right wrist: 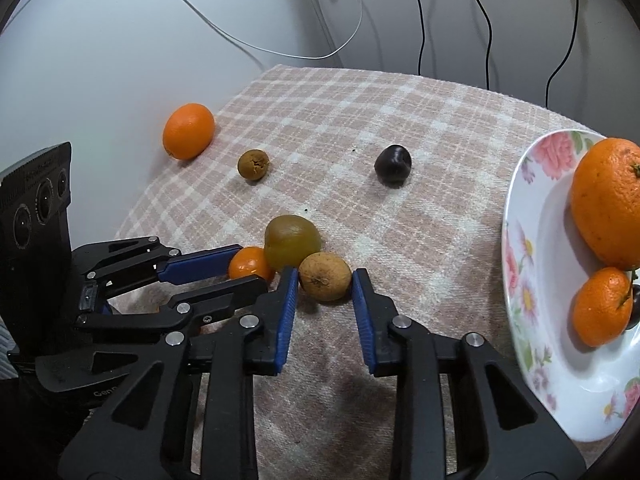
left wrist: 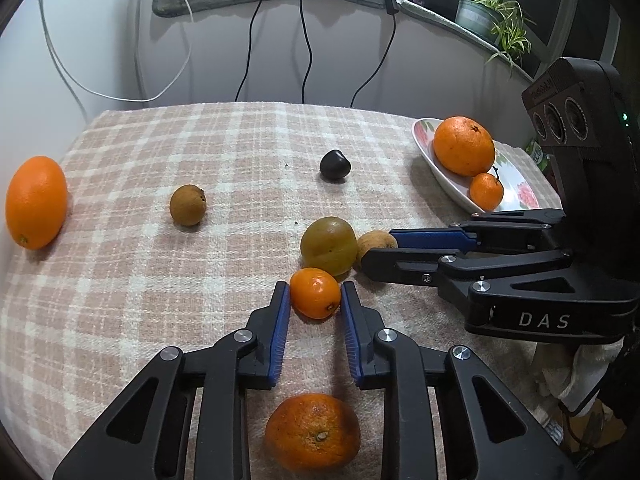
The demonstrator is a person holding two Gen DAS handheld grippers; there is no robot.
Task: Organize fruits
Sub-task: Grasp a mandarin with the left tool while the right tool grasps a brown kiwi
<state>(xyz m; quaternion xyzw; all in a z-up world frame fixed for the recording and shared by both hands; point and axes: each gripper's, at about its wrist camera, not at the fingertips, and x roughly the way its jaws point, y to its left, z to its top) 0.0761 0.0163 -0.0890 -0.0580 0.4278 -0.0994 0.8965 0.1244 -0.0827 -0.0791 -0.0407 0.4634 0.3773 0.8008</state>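
Fruits lie on the checked cloth. The left gripper [left wrist: 315, 300] is open around a small round orange mandarin [left wrist: 315, 293]; the right gripper [right wrist: 325, 280] is open around a brown round fruit [right wrist: 325, 276]. Squeeze softly, then lift straight up.

Black tongs [left wrist: 315, 300], blue ribbed pads [left wrist: 281, 320]

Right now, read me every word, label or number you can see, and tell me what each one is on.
"DAS": white letters on the black body of the right gripper.
"Gen...": partial white print on the left gripper body, cut off.
Embossed text on both camera modules: too small to read.
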